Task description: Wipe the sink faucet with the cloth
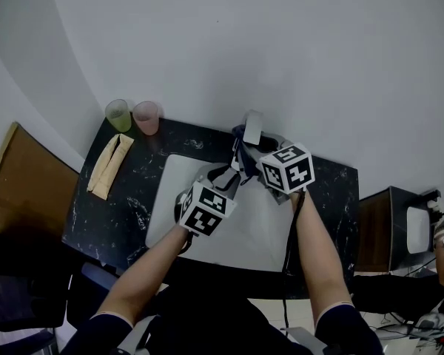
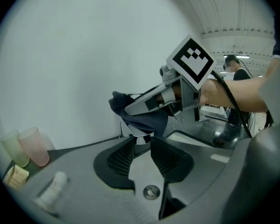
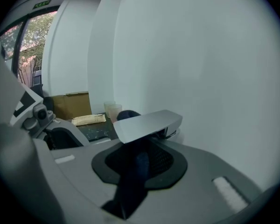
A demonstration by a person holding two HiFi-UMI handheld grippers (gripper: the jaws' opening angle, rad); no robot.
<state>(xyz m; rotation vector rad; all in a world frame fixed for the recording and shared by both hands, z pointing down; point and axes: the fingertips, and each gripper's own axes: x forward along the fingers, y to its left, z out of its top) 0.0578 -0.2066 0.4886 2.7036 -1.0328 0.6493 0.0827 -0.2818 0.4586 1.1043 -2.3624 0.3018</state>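
Observation:
The chrome faucet [image 1: 252, 127] stands at the back of the white sink [image 1: 170, 198]. In the right gripper view its flat grey arm [image 3: 149, 124] crosses just ahead of the jaws. My right gripper [image 3: 140, 146] is shut on the dark blue cloth [image 3: 134, 174], which drapes against the faucet [image 2: 141, 138] and bunches behind it [image 3: 126, 115]. In the left gripper view the cloth [image 2: 147, 121] hangs under the right gripper's fingers [image 2: 147, 102]. My left gripper [image 2: 141, 143] sits low in front, its jaw tips closed on a chrome part of the faucet.
A green cup [image 1: 118, 115] and a pink cup [image 1: 145, 117] stand at the black counter's [image 1: 126, 205] back left. A tan packet [image 1: 109, 166] lies beside them. A brown board [image 1: 22, 191] leans at the left and a dark cabinet [image 1: 399, 228] stands at the right.

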